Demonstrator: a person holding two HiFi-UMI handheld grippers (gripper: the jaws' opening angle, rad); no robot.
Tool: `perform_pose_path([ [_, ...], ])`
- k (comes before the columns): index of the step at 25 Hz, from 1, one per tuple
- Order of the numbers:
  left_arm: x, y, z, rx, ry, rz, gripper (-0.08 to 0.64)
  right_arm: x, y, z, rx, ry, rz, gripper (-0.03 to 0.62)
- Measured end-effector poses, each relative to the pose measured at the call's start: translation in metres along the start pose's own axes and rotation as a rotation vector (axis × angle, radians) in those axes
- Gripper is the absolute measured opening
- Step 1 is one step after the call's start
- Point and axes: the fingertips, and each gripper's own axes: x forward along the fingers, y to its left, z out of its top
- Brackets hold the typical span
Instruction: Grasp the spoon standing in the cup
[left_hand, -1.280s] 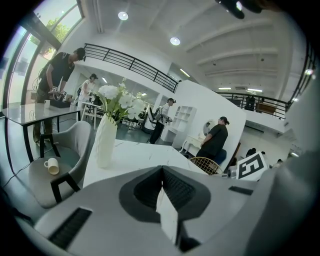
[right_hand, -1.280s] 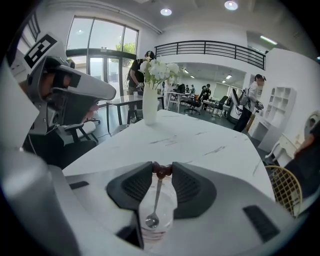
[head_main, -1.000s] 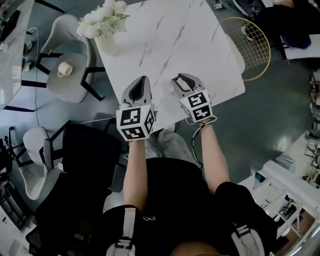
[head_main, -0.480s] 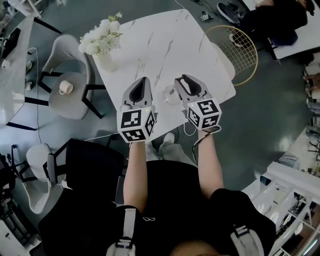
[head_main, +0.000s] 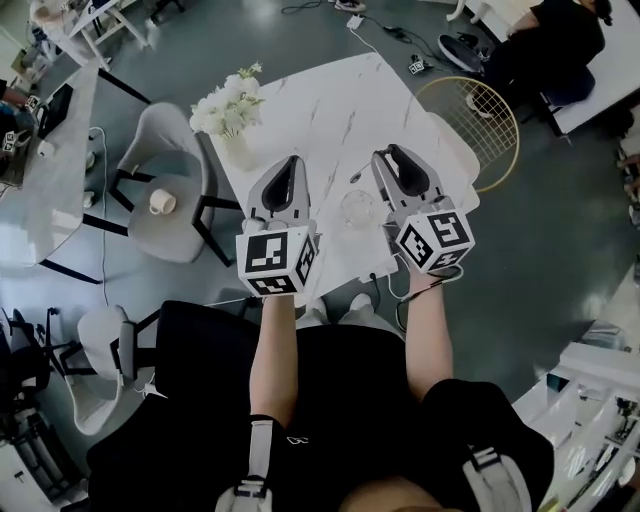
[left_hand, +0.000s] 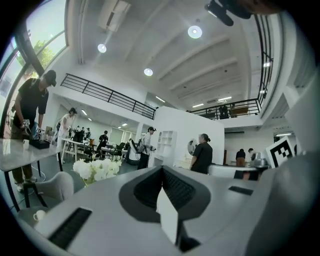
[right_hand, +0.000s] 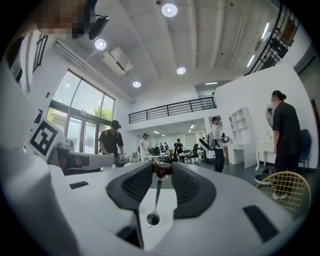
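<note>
Grasp not done yet, I judge. My right tongs (right_hand: 161, 169) are spread; the spoon (right_hand: 157, 192) shows in the gap over the table (head_main: 330, 100), neither jaw touching it. Left tongs (left_hand: 162, 170) pressed together, empty. The cup (head_main: 357, 208) sits between both tongs. Remaining: close on the handle.

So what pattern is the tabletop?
The tabletop is white marble with grey veins, clearest in the head view.

On the tabletop (head_main: 340, 95), toward its lower edge: cup (head_main: 357, 208) with spoon (right_hand: 157, 192) in it, between left gripper (head_main: 290, 162) and right gripper (head_main: 393, 152). At the tabletop's upper-left corner: flowers (head_main: 228, 100). Left of frame: chair (head_main: 185, 225) with mug (head_main: 158, 202) on seat. Upper right: wire chair (head_main: 482, 112).
</note>
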Motion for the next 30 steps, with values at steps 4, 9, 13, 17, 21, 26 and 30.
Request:
perform_pose_path([
  [4,-0.006,0.001,0.015,0.015,-0.030,0.001,0.017,-0.003,0.012,0.023,-0.031,-0.054,0.020,0.129],
  [9,-0.004,0.001,0.018,0.025,-0.037,-0.017,0.017,-0.001,0.016,0.023,-0.031,-0.064,0.020,0.129],
  [13,-0.002,0.000,0.023,0.023,-0.050,-0.028,0.017,0.000,0.015,0.027,-0.048,-0.065,0.008,0.129],
  [17,0.000,-0.004,0.024,0.022,-0.054,-0.037,0.017,-0.001,0.014,0.030,-0.059,-0.065,0.001,0.129],
  [21,0.001,-0.006,0.022,0.024,-0.053,-0.038,0.017,-0.002,0.012,0.028,-0.061,-0.057,-0.009,0.129],
  [26,0.003,-0.004,0.017,0.025,-0.044,-0.032,0.017,-0.003,0.007,0.029,-0.014,-0.072,-0.010,0.129],
  [30,0.002,-0.002,0.016,0.022,-0.045,-0.027,0.017,-0.002,0.007,0.034,-0.012,-0.086,-0.007,0.129],
])
